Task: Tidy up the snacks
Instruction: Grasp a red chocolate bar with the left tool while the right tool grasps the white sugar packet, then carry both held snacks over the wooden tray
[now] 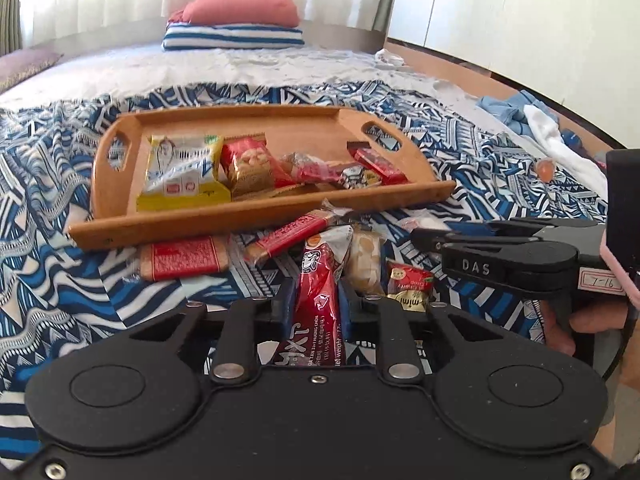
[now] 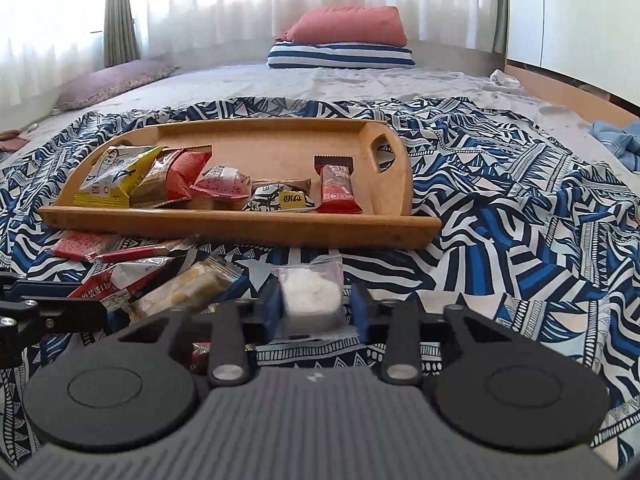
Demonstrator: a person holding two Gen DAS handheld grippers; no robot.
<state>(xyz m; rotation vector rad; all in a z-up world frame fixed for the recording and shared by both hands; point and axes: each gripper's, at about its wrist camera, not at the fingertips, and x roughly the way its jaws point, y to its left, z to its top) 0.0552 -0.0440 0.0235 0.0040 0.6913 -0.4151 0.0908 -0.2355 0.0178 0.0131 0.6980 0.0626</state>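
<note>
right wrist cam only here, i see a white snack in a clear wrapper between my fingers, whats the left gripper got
Observer: The left gripper is shut on a red sachet, which stands lengthwise between its fingers.
Operator: anything loose right beside it
Observer: Yes, a small red candy packet lies on the patterned cloth just right of that sachet.
Operator: anything out past my right gripper on the bed
Observer: A small orange jelly cup sits on the cloth past the tray's right end, outside your view.
</note>
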